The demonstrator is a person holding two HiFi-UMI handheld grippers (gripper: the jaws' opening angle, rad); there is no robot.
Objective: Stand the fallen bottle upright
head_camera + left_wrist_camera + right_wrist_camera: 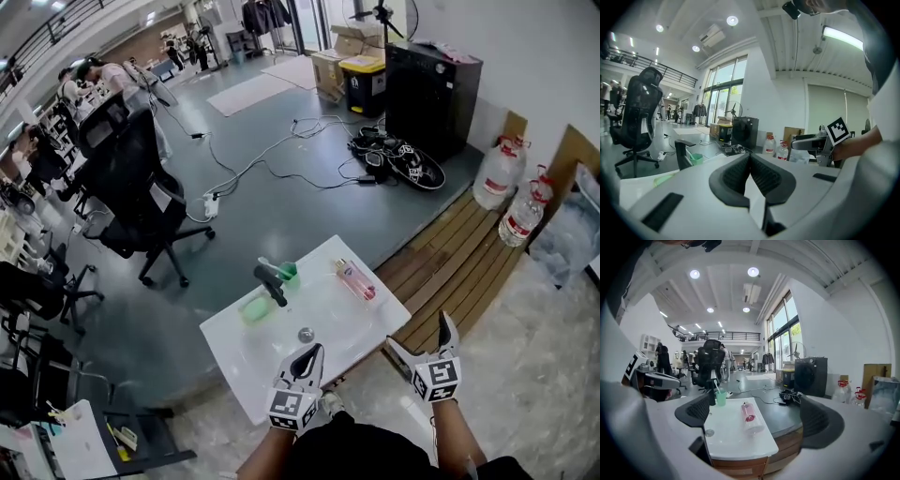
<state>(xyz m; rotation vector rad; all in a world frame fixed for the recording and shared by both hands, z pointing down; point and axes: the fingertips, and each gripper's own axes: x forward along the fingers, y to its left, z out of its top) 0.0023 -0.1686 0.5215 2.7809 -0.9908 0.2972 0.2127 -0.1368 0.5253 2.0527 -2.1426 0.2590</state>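
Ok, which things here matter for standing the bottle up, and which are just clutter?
Job: pink bottle lying on its side on the white counter; right gripper, open; left gripper, shut.
Lying about: green cup, black tap, water jugs, office chair.

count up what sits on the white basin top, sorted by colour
pink: 1, the bottle, lying on its side
green: 2, the cup and a pale flat piece
black: 1, the tap
silver: 1, the drain
total: 5
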